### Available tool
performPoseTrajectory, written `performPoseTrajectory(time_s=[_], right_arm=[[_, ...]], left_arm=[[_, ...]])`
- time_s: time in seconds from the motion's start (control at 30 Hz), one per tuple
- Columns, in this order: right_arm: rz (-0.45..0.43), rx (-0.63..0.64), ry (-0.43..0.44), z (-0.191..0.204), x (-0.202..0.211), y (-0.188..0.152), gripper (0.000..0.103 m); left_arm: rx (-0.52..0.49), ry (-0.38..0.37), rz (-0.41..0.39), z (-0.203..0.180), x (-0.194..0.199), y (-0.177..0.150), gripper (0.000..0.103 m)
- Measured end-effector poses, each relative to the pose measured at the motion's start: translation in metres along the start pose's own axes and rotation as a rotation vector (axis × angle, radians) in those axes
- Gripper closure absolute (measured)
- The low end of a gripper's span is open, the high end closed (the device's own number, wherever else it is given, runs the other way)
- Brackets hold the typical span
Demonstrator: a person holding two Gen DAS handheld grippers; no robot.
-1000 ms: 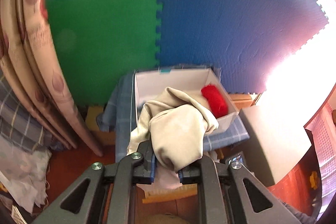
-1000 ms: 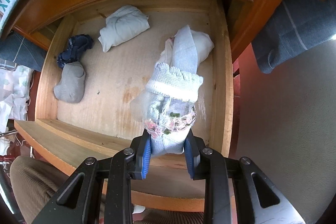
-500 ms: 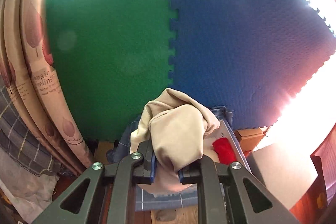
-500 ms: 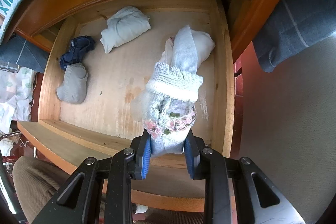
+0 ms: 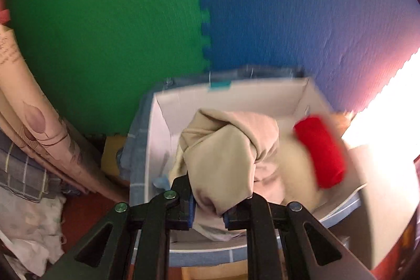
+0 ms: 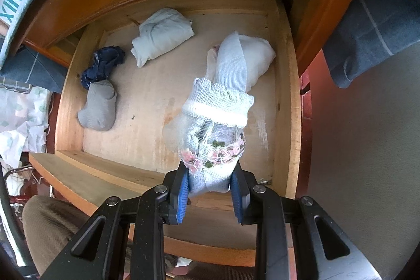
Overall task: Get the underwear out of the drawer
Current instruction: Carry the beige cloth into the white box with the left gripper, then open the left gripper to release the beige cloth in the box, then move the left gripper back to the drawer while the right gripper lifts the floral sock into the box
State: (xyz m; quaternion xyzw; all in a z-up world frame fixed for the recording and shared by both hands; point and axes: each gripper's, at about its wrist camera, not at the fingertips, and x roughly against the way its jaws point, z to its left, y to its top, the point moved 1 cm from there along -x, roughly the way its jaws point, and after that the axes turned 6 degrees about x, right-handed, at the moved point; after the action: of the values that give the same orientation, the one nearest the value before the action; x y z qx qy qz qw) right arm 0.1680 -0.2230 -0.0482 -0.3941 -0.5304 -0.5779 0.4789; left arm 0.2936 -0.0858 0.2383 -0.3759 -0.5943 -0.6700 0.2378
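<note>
The left gripper (image 5: 208, 205), angled down over a white cardboard box (image 5: 231, 100) (blurred, perhaps with a red roll inside), clamps crumpled beige underwear (image 5: 223, 164); the right gripper (image 6: 210, 190) points steeply into the open wooden drawer (image 6: 286, 106), pinching pale-blue floral knit underwear (image 6: 218, 127).

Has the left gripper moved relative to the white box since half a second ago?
Yes. The left gripper, shut on beige underwear, came down toward the white box.

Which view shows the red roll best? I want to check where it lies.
The left wrist view: the red roll lies in the white box, at its right side, beyond the beige garment clamped in the left gripper, though motion blur softens it. The right wrist view looks into the wooden drawer and shows none of it.
</note>
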Motion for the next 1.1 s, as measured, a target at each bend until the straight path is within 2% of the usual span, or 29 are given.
performPoseTrajectory(time_s=[0.07,0.2,0.4,0.6,0.63,0.77,0.87,1.1], right_arm=[[0.001,0.002,0.006,0.0,-0.001,0.0,0.077],[0.004,0.005,0.007,0.001,-0.002,0.0,0.077],[0.007,0.015,0.004,0.002,-0.003,0.001,0.077],[0.008,0.013,0.001,0.002,-0.003,0.0,0.077],[0.009,0.015,0.001,0.002,-0.003,0.0,0.077],[0.009,0.018,-0.005,0.001,-0.003,0.0,0.077],[0.008,0.019,-0.008,0.002,-0.004,0.0,0.077],[0.007,0.016,-0.013,0.003,-0.005,0.0,0.077]], left_arm=[[-0.018,0.005,0.042,-0.006,-0.021,-0.01,0.088],[-0.053,0.005,0.074,-0.015,-0.041,-0.019,0.088],[0.005,-0.017,0.104,-0.008,-0.058,-0.022,0.085],[-0.061,0.009,0.052,-0.016,-0.045,-0.023,0.079],[-0.071,0.02,0.035,-0.017,-0.041,-0.024,0.076],[-0.073,0.021,-0.019,-0.02,-0.022,-0.024,0.051],[-0.071,0.011,-0.054,-0.018,-0.006,-0.024,0.044],[-0.073,0.024,-0.15,-0.005,0.045,-0.028,0.042]])
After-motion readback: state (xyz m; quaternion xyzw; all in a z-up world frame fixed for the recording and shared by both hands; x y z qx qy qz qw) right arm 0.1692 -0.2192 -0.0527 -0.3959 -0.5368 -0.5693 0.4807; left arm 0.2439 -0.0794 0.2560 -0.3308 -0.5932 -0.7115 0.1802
